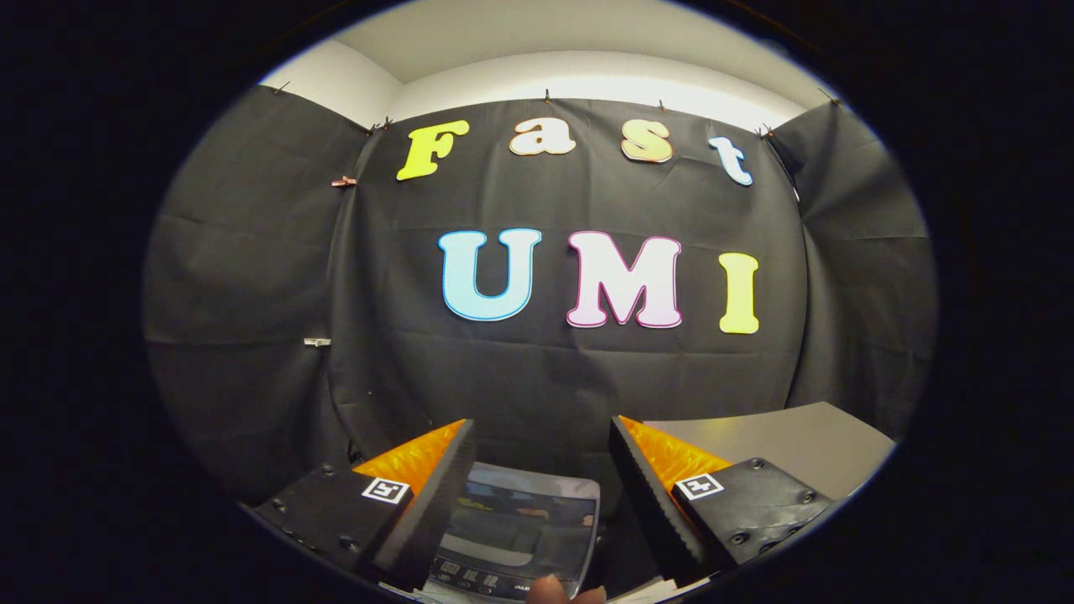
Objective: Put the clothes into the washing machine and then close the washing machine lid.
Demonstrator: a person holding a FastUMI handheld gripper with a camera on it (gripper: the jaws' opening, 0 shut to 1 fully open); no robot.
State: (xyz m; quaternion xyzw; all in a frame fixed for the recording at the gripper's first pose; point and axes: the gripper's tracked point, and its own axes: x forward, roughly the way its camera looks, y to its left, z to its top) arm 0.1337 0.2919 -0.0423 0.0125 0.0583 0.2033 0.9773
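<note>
My gripper (541, 436) is open, with a wide gap and nothing between its fingers. It is held high and looks at the booth's back wall. Far below, seen through the gap between the fingers, stands the washing machine (516, 533). Its glossy lid lies flat and looks closed, and a dark control panel (487, 580) runs along its near edge. A fingertip (554, 591) of a person's hand pokes in just under that panel. No clothes are visible.
A grey table top (780, 453) stretches behind the right finger, beside the washing machine. Black cloth walls enclose the booth at the back and on both sides.
</note>
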